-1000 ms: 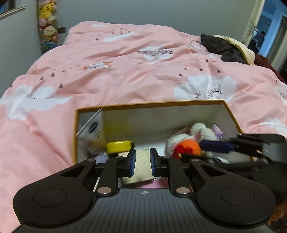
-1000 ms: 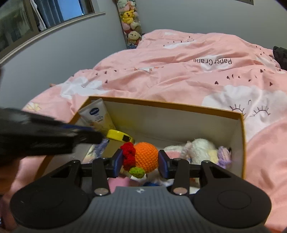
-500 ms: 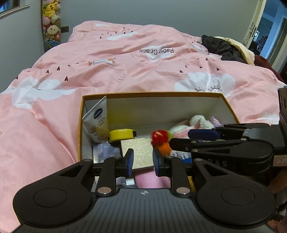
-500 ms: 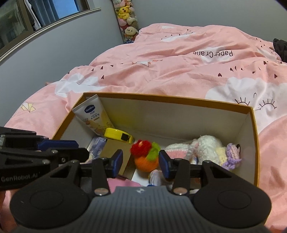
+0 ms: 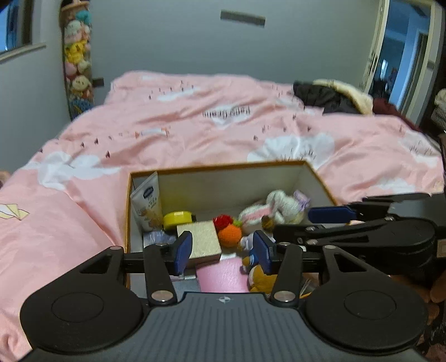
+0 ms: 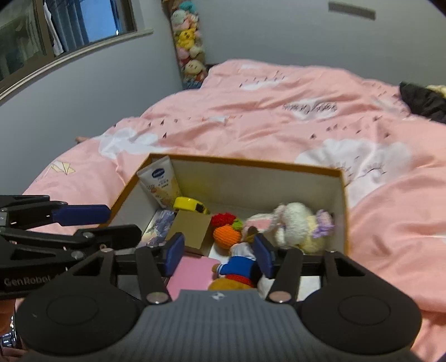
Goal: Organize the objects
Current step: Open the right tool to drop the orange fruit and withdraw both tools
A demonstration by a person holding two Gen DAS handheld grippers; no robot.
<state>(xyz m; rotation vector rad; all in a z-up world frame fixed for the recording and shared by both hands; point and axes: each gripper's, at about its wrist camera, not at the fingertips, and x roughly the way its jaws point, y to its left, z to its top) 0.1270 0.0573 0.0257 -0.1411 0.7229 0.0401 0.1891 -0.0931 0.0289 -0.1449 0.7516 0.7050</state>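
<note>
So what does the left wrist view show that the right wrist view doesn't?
Only the left wrist view shows the doorway at the far right and the cream lining of the dark jacket.

Only the right wrist view shows the window at upper left and the blue-clothed doll clearly.

Both show the open box on the pink duvet, holding the cream tube, yellow tape measure, orange crochet toy and white plush rabbit. Each also shows both tools, left and right, open and empty.
</note>
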